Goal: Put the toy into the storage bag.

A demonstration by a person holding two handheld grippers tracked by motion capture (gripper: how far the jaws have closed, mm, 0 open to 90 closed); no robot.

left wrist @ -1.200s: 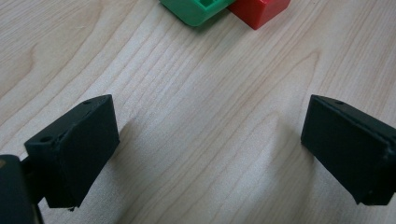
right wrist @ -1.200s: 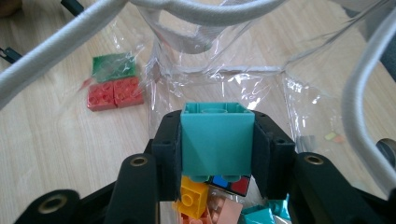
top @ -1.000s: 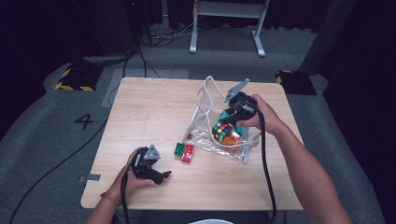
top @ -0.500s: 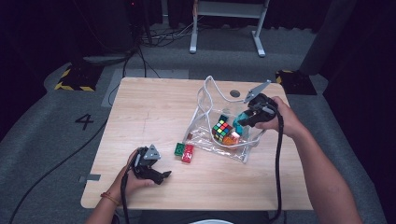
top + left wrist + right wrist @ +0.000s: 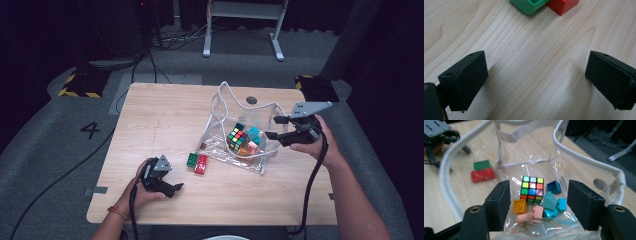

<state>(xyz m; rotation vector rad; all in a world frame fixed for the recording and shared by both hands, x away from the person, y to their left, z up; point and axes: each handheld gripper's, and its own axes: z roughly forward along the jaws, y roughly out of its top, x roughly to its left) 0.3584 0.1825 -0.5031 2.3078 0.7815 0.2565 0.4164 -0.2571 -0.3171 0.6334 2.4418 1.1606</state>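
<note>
The clear bag (image 5: 239,145) lies on the worktop (image 5: 165,115), near its right side. Its open mouth faces the right hand-held gripper (image 5: 274,127), which is just beside the bag's rim, and its long side runs away from that gripper. Inside lie a colour cube (image 5: 532,189) and small blocks (image 5: 550,203). The right gripper's jaws have just been opening; they stand apart and hold nothing. The left hand-held gripper (image 5: 176,188) rests low on the worktop, jaws wide and empty. A green brick (image 5: 192,160) and a red brick (image 5: 201,164) sit touching, between it and the bag.
</note>
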